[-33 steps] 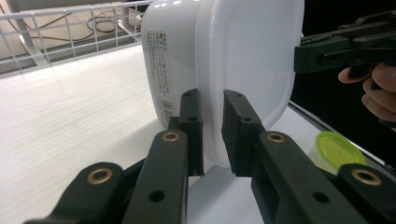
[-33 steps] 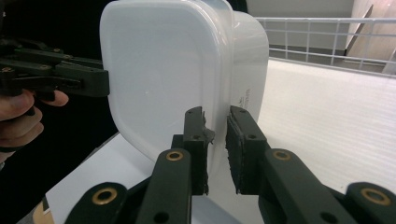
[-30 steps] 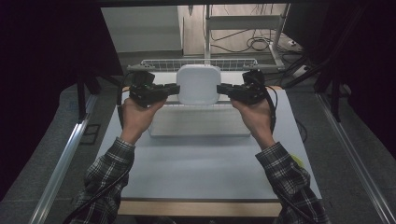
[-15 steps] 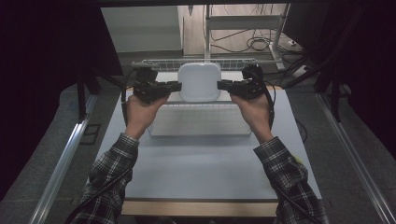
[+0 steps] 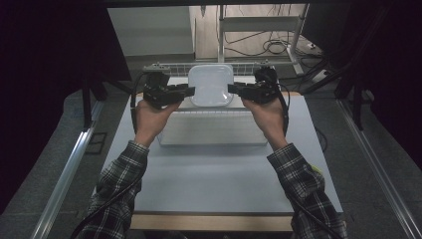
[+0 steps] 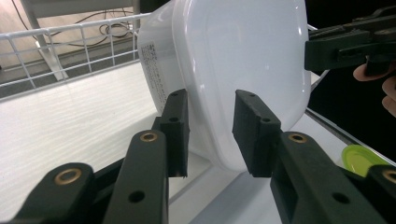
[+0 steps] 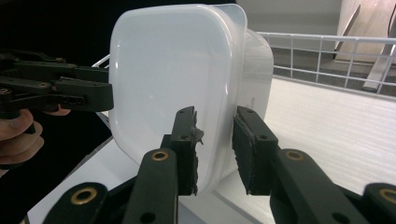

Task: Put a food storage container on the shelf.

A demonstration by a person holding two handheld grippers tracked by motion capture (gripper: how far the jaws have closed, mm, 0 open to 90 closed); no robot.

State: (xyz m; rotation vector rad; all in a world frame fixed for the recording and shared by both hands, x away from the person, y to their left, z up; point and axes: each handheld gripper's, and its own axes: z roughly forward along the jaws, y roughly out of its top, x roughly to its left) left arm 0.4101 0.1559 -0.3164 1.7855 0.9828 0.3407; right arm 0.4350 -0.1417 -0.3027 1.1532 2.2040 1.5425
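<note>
- Between both grippers, above the table's (image 5: 219, 169) far end, hangs the white container (image 5: 211, 84).
- Left gripper (image 5: 186, 91): jaws clamp its left rim.
- Right gripper (image 5: 235, 90): jaws clamp its right rim, directly opposite; both hands equally near.

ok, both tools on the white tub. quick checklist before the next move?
1. Left tool on the white tub: ok, jaws straddle its rim.
2. Right tool on the opposite side: ok, rim sits between the jaws.
3. Jaws fully clamped: cannot tell.
4. Tub off the white tray: cannot tell.
5. Wire rack behind the tub: not ok, close.
6. Green lid near the tub: ok, off to the side.
</note>
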